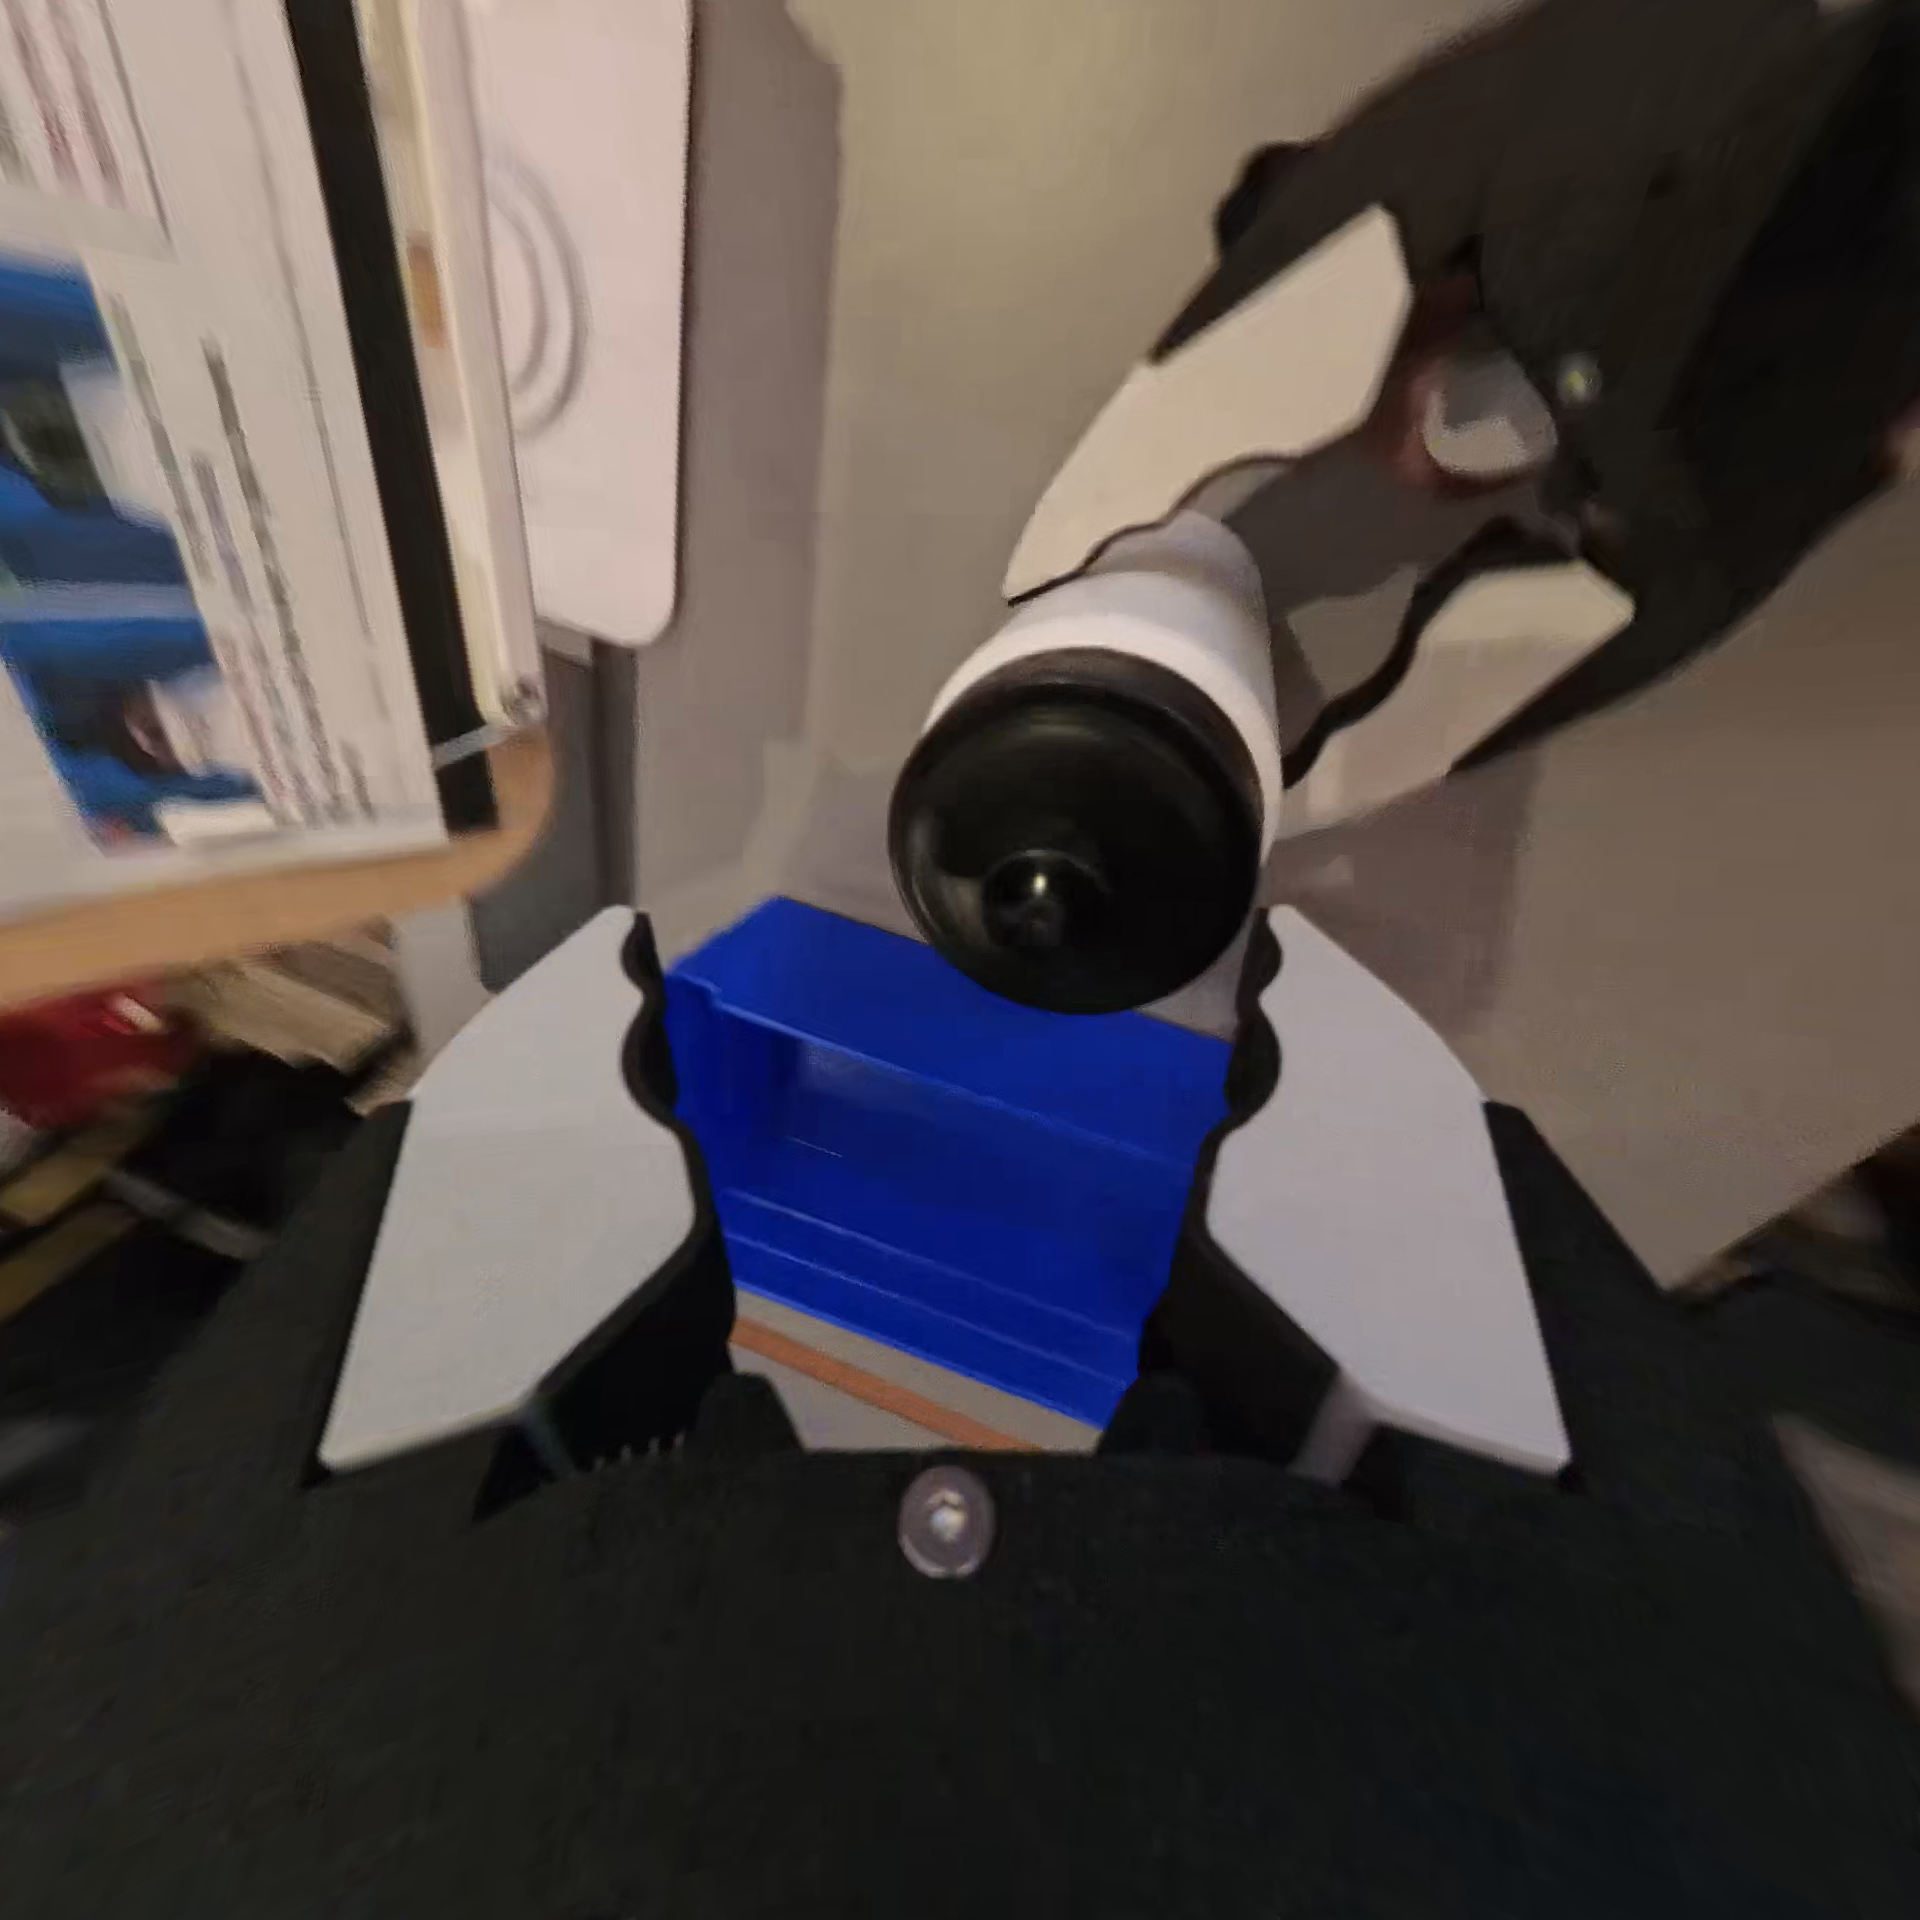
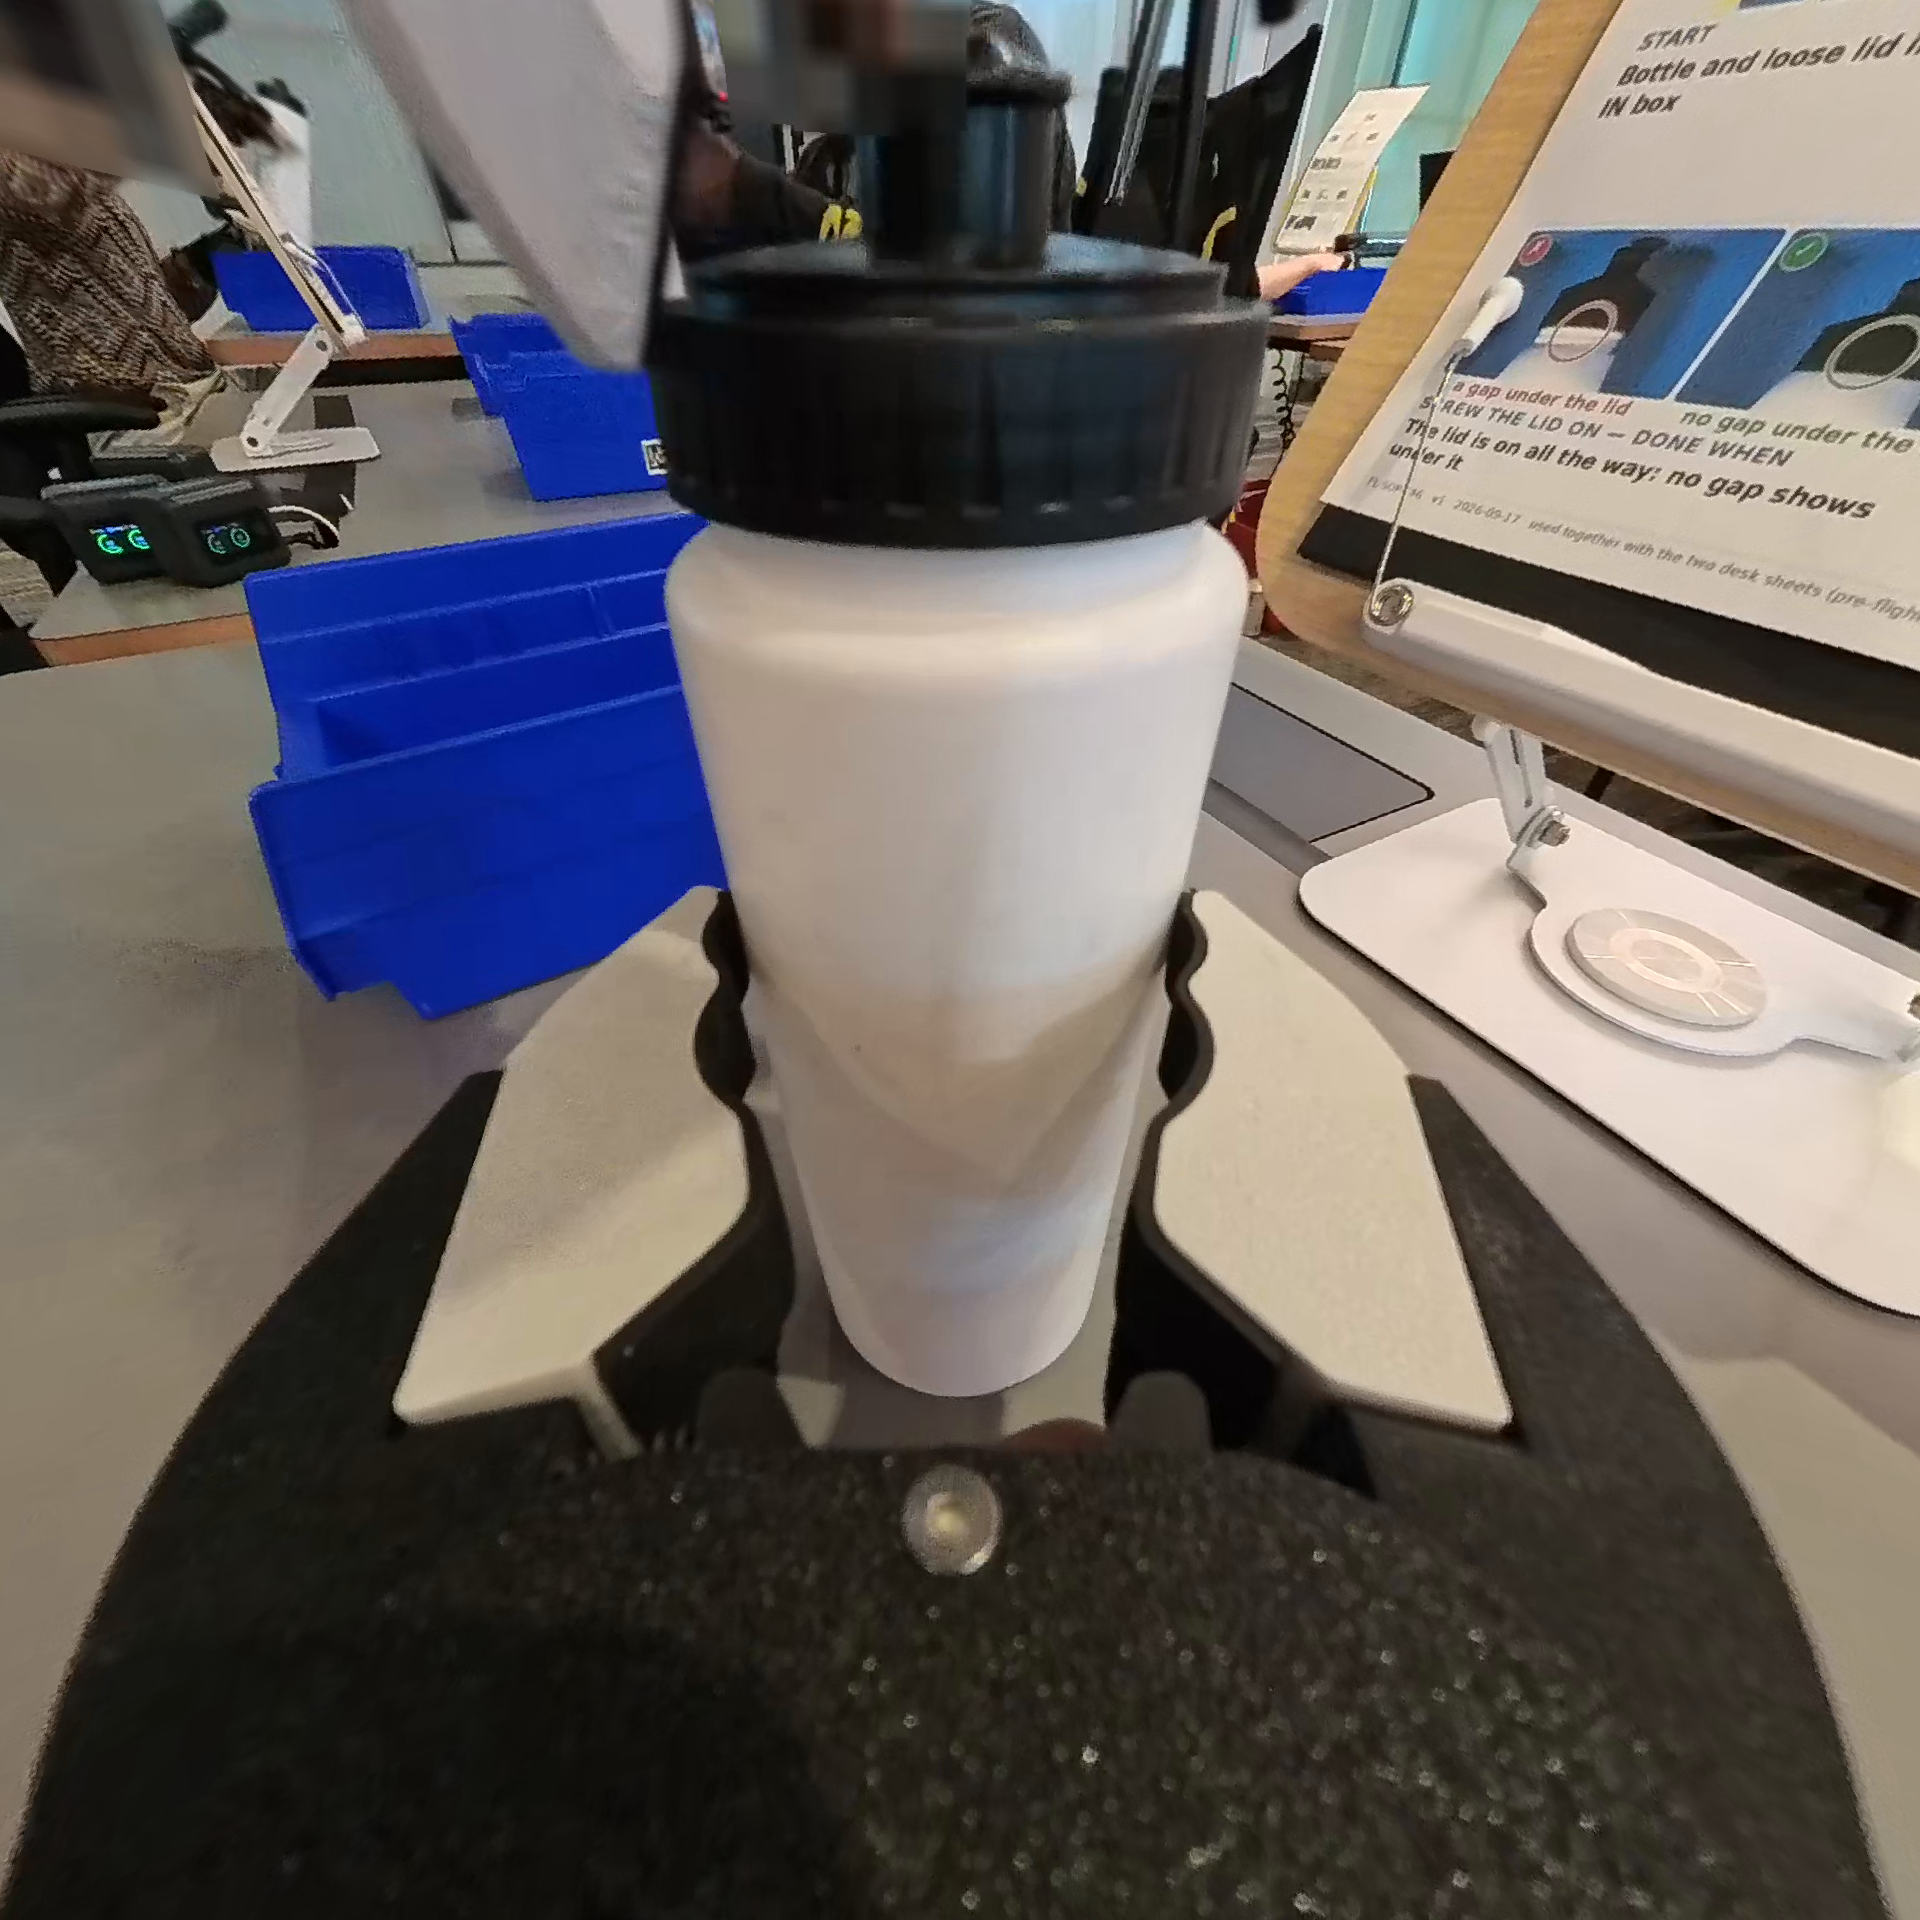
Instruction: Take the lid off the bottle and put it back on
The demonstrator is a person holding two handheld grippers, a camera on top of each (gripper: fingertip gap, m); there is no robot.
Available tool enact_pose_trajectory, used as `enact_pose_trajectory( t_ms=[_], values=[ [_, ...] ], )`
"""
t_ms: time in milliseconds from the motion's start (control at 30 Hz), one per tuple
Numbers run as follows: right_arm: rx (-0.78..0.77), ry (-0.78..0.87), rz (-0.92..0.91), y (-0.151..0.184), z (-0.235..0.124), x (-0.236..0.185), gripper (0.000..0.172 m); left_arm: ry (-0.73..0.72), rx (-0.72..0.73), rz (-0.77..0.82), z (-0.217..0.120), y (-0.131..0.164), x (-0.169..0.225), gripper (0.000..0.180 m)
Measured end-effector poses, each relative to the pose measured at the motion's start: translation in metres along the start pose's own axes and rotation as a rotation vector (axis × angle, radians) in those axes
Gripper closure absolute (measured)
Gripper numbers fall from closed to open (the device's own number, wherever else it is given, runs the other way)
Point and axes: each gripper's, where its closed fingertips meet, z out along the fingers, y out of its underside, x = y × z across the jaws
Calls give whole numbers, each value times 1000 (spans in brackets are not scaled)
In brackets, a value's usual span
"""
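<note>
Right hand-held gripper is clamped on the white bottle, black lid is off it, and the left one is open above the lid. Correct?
Not quite: the black lid is on the white bottle, as the right wrist view shows. The right hand-held gripper clamps the bottle; the left hand-held gripper is open.

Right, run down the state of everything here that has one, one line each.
Bottle: white, upright, clamped in the right gripper.
Lid: black, on the bottle, no gap showing under it.
Right gripper: jaws closed on the bottle body.
Left gripper: jaws wide open, holding nothing, pointed down at the lid.
Blue bin: open-topped, on the table behind the bottle.
</note>
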Motion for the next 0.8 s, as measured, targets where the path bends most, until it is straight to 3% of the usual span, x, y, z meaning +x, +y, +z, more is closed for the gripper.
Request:
enact_pose_trajectory(
  t_ms=[100,267,333,433,667,800],
  values=[
    [1,-1,0,0,0,0,94,55,63,222,0,2,13,81],
    [0,-1,-1,1,0,0,94,194,133,198,5,-10,19,90],
    [-3,2,-1,1,0,0,94,234,134,199,9,-9,20,112],
    [-2,1,-3,1,0,-1,94,279,144,144,9,-8,21,112],
    [-6,0,-8,1,2,-3,94,253,66,-196,9,-6,22,112],
    [-6,2,-7,2,2,-3,94,238,4,-547,9,-7,22,112]
  ],
)
